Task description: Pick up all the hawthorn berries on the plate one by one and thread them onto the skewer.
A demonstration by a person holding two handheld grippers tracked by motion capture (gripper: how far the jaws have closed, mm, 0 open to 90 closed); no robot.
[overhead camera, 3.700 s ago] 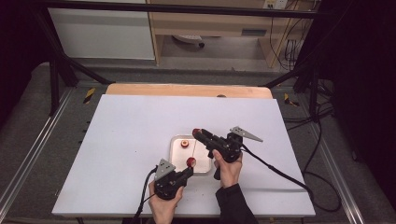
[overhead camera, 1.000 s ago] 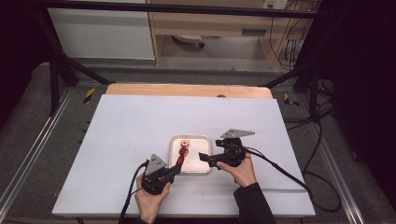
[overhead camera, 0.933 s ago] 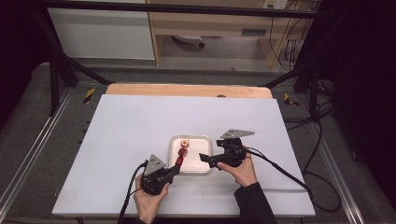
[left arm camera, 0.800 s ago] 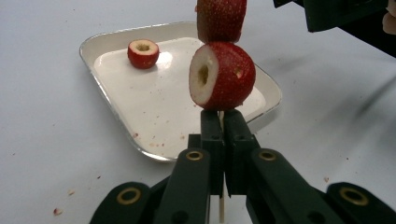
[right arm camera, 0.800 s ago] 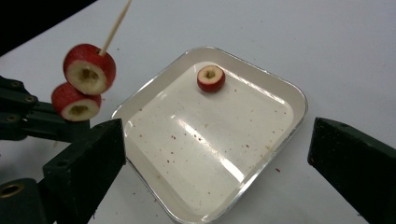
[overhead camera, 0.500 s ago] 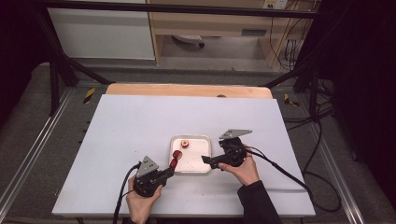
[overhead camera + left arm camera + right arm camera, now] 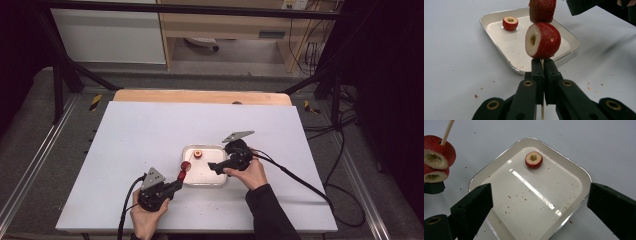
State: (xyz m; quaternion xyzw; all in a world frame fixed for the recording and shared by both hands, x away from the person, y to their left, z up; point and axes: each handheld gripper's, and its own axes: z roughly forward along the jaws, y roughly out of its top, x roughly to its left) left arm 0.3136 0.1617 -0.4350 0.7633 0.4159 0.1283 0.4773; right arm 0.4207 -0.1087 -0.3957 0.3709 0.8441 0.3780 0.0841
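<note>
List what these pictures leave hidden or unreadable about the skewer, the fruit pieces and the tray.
- Skewer: in the left gripper view its tip is cut off by the top edge; the left gripper covers its middle.
- Upper fruit piece: cut off by the same edge.
- Skewered pieces: too small in the high view to count.
- Tray: in the right gripper view the right gripper covers its near corners.
- Loose fruit piece: underside hidden.
</note>
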